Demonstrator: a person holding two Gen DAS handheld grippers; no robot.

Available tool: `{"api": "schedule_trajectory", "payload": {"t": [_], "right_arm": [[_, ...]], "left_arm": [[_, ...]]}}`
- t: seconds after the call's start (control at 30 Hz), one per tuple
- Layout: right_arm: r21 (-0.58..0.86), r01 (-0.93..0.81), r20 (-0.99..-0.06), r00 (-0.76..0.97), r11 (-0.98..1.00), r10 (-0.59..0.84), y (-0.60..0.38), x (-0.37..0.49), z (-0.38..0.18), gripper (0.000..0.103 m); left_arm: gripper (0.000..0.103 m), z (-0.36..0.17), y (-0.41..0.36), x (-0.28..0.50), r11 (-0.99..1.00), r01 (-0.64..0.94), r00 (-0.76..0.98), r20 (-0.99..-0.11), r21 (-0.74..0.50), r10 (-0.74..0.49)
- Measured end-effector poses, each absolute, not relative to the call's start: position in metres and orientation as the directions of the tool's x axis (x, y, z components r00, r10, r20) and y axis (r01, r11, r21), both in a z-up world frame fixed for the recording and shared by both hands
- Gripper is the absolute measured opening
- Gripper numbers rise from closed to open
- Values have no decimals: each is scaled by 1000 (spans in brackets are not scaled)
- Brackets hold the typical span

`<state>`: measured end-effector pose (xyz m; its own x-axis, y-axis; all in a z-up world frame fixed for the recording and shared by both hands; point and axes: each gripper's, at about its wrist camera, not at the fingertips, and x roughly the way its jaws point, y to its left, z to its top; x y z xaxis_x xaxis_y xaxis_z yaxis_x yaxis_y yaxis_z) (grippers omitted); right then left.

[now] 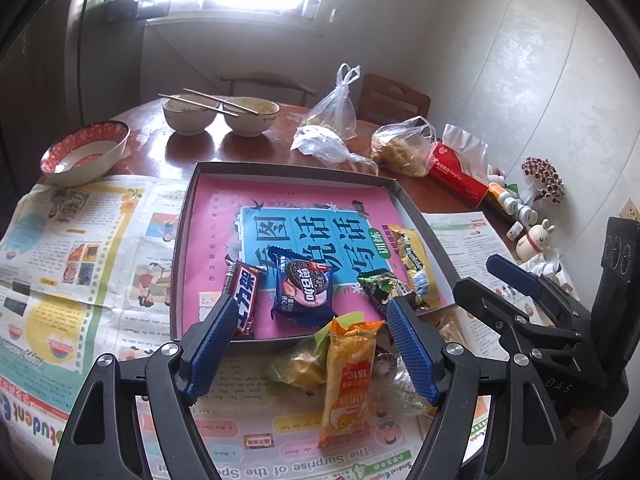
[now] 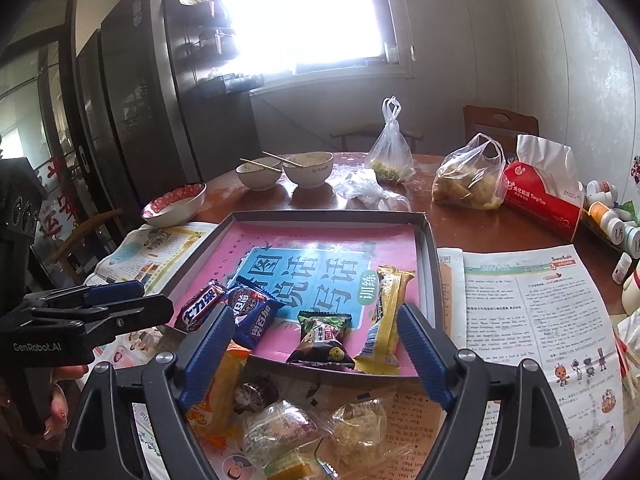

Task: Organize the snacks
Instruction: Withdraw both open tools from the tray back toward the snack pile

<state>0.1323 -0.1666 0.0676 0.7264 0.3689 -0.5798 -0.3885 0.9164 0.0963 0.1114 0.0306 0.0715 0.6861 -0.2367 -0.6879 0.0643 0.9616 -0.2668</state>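
Inside shallow tray [image 1: 182, 240] | glossy wrappers (four) | left gripper [image 1: 310, 314] apparently empty

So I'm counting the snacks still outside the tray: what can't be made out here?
- Dark round snack: right wrist view, tucked behind the orange packet and the right tongs; type unclear.
- Clear-wrapped cakes: glare blurs their count; bottom edge cuts the pile.
- Left wrist view: the left tongs cover snacks beside the green-wrapped one.
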Motion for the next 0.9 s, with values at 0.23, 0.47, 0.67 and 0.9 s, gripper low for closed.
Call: {"api": "schedule_trajectory", "payload": {"t": [0.23,0.47,0.67,0.9], "right_arm": [[80,-401,-571,732,912,372,-165,125,72,84],[68,-411,-573,730,909,373,-166,120,73,86],[58,-409,-574,733,911,366,-169,117,75,86],[51,-403,-577,735,914,356,-174,115,75,86]], "left_arm": [[78,76,29,105,965,76,694,-681,-251,-231],[78,77,31,101,965,77,694,-681,-250,-232],[78,74,30,99,963,89,682,-689,-254,-244],[78,72,31,97,963,87,676,-695,-257,-246]]}}
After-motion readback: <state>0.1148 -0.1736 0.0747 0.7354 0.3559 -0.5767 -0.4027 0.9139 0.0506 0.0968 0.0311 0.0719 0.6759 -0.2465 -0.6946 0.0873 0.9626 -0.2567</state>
